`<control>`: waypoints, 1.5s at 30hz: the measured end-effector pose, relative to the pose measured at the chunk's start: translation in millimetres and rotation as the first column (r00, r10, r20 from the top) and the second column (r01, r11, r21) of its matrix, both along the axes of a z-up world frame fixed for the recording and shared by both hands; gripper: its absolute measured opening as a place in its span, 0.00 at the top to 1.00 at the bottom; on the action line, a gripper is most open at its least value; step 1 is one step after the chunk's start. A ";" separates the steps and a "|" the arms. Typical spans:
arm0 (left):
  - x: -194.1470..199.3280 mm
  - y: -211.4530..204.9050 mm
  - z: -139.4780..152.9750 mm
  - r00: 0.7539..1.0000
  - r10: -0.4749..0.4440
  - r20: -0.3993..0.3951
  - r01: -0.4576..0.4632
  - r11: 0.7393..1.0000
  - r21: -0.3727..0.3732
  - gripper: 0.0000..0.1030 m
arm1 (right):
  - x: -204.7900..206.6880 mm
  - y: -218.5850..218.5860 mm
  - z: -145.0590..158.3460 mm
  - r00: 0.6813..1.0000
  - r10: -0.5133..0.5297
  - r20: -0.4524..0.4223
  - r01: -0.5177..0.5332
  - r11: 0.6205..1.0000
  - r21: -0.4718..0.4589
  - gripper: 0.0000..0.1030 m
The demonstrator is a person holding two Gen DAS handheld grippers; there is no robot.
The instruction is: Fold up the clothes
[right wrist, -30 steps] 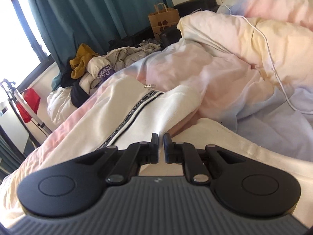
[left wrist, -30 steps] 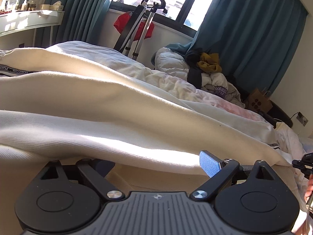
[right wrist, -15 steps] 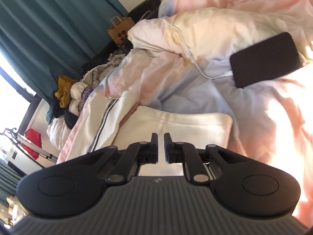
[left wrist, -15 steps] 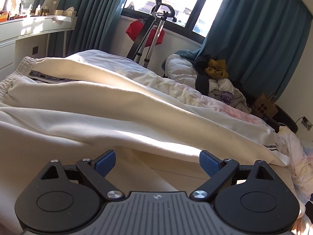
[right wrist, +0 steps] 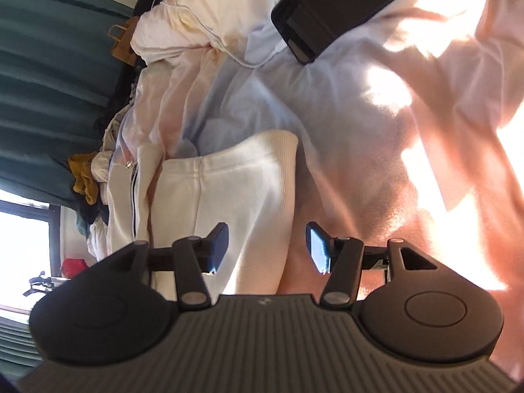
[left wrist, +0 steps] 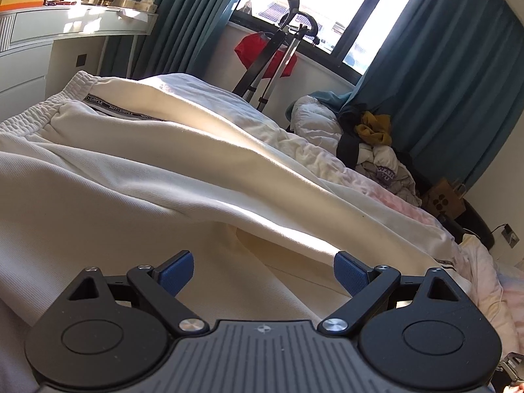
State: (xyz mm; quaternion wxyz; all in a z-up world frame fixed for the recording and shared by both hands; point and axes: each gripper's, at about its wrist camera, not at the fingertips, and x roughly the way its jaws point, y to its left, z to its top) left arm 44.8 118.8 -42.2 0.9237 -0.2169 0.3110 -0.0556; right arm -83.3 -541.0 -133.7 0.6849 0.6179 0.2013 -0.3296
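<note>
Cream sweatpants (left wrist: 137, 163) with a black lettered side stripe lie spread along the bed, waistband at the far left. My left gripper (left wrist: 262, 273) is open and empty, just above the cream cloth. In the right wrist view the pants' ribbed leg cuff (right wrist: 229, 177) lies on the pink and lilac duvet (right wrist: 376, 124). My right gripper (right wrist: 268, 245) is open over the cuff's right edge, holding nothing, and the view is rolled sideways.
A black tablet (right wrist: 344, 3) with a white cable lies on the duvet ahead of the right gripper. A pile of clothes (left wrist: 376, 150), a folded black stand (left wrist: 275, 62), teal curtains (left wrist: 452, 75), a paper bag (left wrist: 447, 198) and a white dresser (left wrist: 59, 39) surround the bed.
My right gripper was shut and has opened, letting the leg cuff lie on the duvet, and has rolled sideways. My left gripper has drawn back, showing both pads and the waistband.
</note>
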 end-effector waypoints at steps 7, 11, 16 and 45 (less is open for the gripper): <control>12.8 22.4 -11.1 0.994 0.052 -0.093 -0.063 0.991 -0.116 0.09 | 24.6 -8.1 -9.2 1.000 -0.020 -0.016 0.019 0.998 -0.067 0.63; -5.6 56.7 -2.7 0.988 0.107 -0.113 -0.126 0.975 -0.181 0.09 | 37.7 -9.6 -3.8 0.997 -0.028 -0.066 0.017 0.985 -0.170 0.92; -33.3 102.0 9.2 0.975 0.176 -0.134 -0.205 0.946 -0.253 0.09 | 38.5 -4.5 16.0 0.999 -0.041 -0.013 0.035 0.957 -0.288 0.94; -57.5 247.2 -1.1 0.862 0.430 -0.267 -0.505 0.760 -0.408 0.92 | 50.2 -5.7 40.4 0.998 -0.003 0.067 0.032 0.901 -0.432 0.95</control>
